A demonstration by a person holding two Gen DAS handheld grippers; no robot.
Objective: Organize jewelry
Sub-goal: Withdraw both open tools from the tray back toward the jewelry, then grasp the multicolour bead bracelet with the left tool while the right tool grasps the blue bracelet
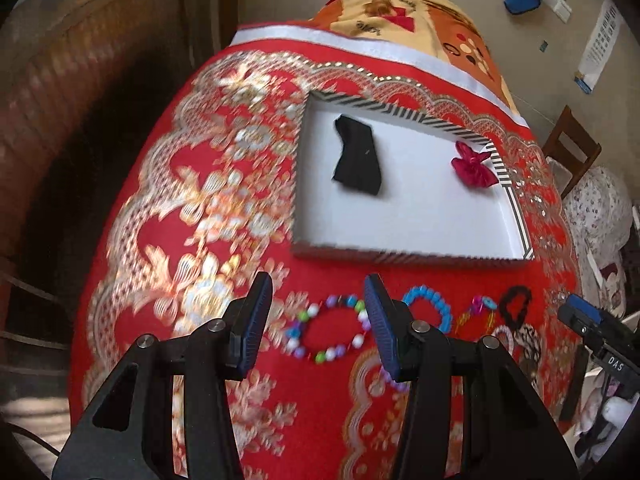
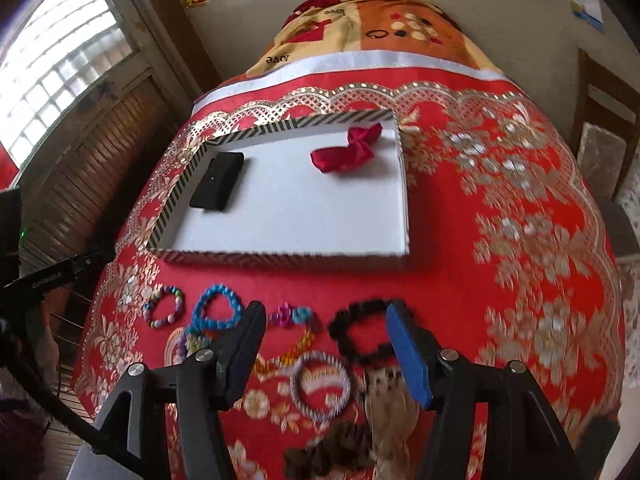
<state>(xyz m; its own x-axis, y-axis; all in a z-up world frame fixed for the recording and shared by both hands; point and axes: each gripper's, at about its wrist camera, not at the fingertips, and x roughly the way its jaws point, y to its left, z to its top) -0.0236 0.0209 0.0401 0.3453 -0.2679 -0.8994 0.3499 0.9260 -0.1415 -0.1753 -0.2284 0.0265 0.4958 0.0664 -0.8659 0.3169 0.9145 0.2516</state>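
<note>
here, white tray (image 2: pixel 304 220) mid-cloth, bracelets (image 2: pixel 216 312) lined just beside near edge.

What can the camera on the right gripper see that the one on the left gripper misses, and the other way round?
Only the right wrist view shows the window, the striped bangle and a brown scrunchie. Only the left wrist view shows a wooden chair and papers on the wall. Both show the white tray holding a black case and red bow, plus the blue bead bracelet.
</note>
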